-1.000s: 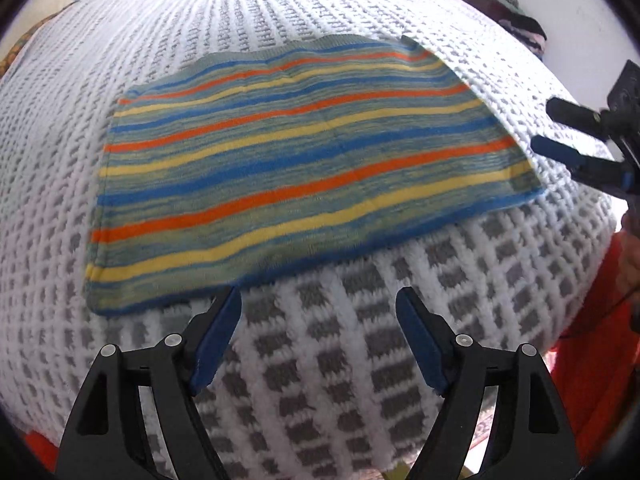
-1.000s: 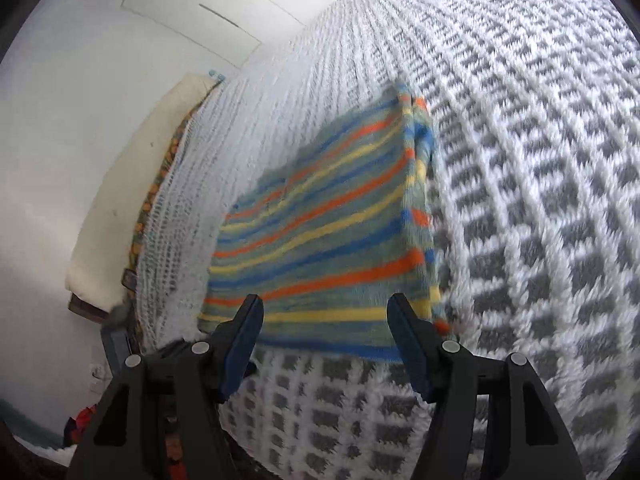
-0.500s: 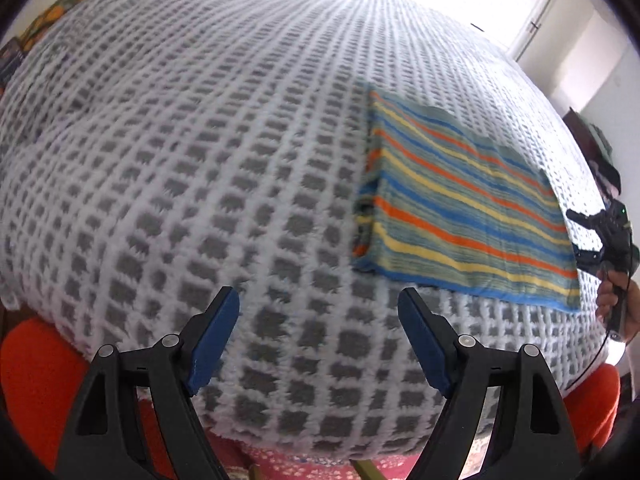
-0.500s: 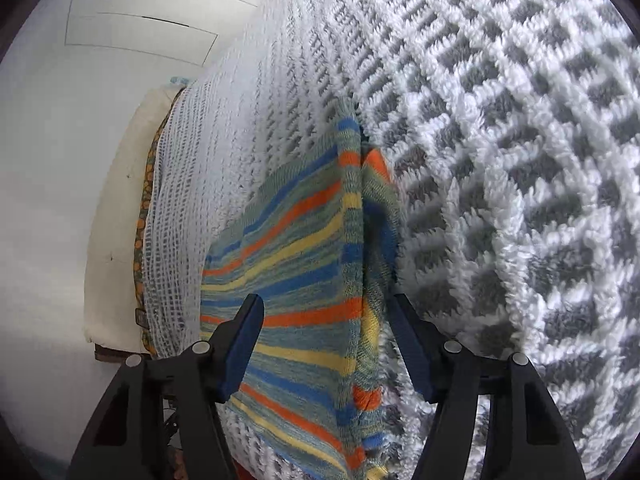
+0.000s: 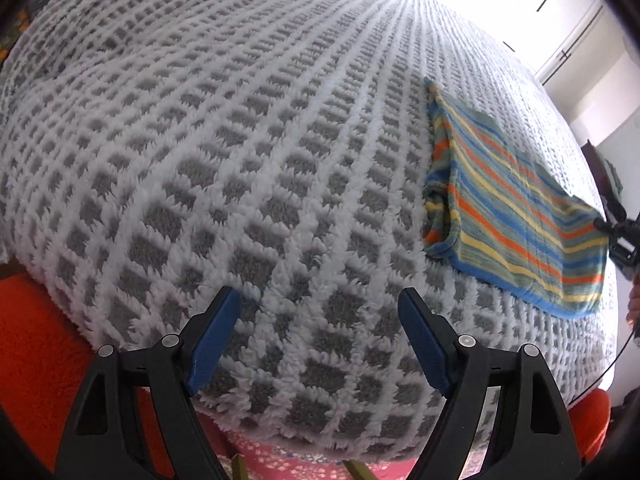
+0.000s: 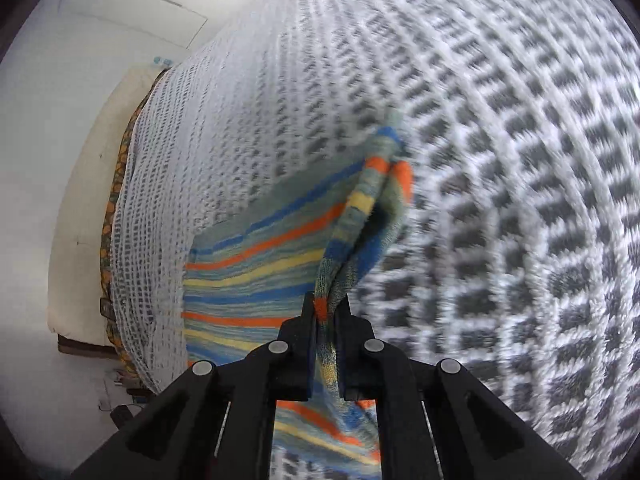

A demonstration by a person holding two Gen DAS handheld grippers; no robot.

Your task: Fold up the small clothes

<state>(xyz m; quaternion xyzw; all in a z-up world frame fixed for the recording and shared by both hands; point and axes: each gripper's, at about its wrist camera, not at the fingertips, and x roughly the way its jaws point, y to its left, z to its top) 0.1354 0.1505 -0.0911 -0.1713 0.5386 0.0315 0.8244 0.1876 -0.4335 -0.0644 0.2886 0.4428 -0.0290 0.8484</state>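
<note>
Striped knit cloth is spread on the bed's grey-and-white blanket, well off to the right of the left gripper, whose jaws stand wide apart over bare blanket with nothing between them. The right gripper has just been closing, and its jaws are now clamped on one edge of the cloth, which is bunched and lifted there (the far end stays flat). A fold seems to be starting; next, the pinched edge would need to be carried across to the opposite side.
</note>
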